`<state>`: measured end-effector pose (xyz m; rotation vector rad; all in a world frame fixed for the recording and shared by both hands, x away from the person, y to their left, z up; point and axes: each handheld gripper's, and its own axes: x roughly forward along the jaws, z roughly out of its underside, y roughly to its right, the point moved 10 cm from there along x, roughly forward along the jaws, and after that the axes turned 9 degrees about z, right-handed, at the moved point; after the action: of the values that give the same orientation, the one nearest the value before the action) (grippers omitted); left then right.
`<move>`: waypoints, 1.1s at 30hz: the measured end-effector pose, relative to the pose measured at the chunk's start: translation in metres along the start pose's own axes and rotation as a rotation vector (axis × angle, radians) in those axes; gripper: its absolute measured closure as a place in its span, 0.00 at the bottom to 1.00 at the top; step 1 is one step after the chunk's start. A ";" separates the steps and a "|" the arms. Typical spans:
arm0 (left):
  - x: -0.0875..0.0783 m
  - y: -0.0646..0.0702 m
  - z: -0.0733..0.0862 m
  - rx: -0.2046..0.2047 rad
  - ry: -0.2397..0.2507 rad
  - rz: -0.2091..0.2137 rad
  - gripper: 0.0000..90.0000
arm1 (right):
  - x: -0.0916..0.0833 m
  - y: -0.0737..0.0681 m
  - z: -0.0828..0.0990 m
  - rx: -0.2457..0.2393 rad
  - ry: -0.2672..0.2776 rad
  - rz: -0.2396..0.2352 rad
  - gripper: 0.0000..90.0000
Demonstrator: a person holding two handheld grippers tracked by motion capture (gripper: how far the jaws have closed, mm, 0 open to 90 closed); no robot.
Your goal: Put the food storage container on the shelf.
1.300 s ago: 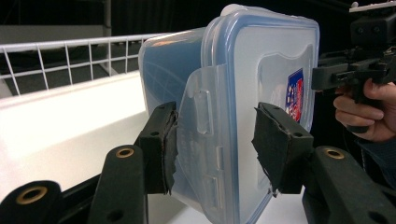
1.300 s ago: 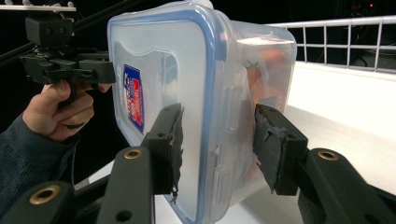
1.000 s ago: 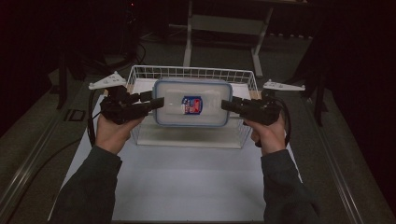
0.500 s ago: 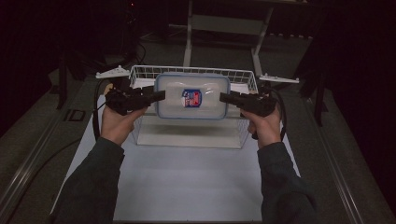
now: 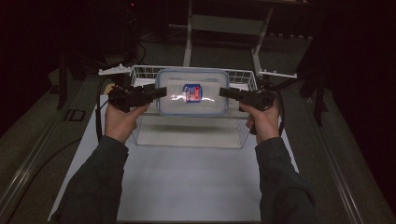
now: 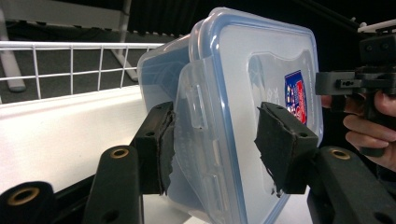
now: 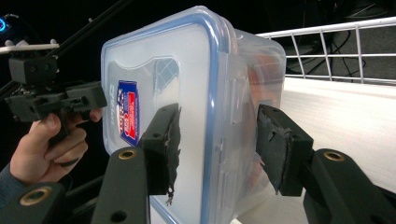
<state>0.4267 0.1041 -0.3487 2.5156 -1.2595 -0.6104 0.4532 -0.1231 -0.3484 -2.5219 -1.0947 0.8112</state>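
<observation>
High view, container: one clear lidded container [image 5: 192,92] was held above a white wire basket [image 5: 238,135] at upper centre of the frame, lid and its red-and-blue sticker [image 5: 192,92] facing up.
High view, grippers: two were counted, the left gripper [image 5: 159,93] at the container's left end and the right gripper [image 5: 225,93] at its right end; a two-ended hold was judged to be used so that the wide box was kept level.
High view, support: one white sheet on the desk [image 5: 187,182] was seen under the basket.
Left gripper view, jaws: they were clenched on the container's end, one pad under the base and one on the lid, straddling a side latch [image 6: 196,105] at centre frame.
Left gripper view, background: the basket's wire wall lay at upper left and the other gripper at far right.
Right gripper view, jaws: they were clamped across lid and base of the container's opposite end at centre frame.
Right gripper view, contents: something reddish was seen dimly through the wall; what it was could not be told.
</observation>
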 end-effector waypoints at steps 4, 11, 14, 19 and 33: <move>0.002 -0.001 -0.001 -0.002 0.014 -0.007 0.52 | 0.001 0.001 0.000 -0.009 0.008 0.022 0.55; 0.002 -0.014 -0.002 -0.027 0.019 -0.064 0.49 | 0.011 0.007 0.008 -0.071 -0.033 0.114 0.51; 0.003 -0.022 -0.006 -0.029 0.033 -0.069 0.50 | 0.013 0.007 0.009 -0.044 -0.014 0.122 0.51; 0.011 -0.029 -0.015 0.036 0.000 -0.169 0.57 | 0.013 0.007 0.007 -0.037 0.008 0.136 0.54; 0.000 -0.001 -0.020 0.287 0.033 -0.239 0.80 | -0.002 -0.001 0.006 -0.143 0.122 0.212 0.52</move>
<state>0.4371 0.1051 -0.3316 2.9289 -1.1117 -0.4633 0.4477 -0.1232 -0.3523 -2.8014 -0.8869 0.6398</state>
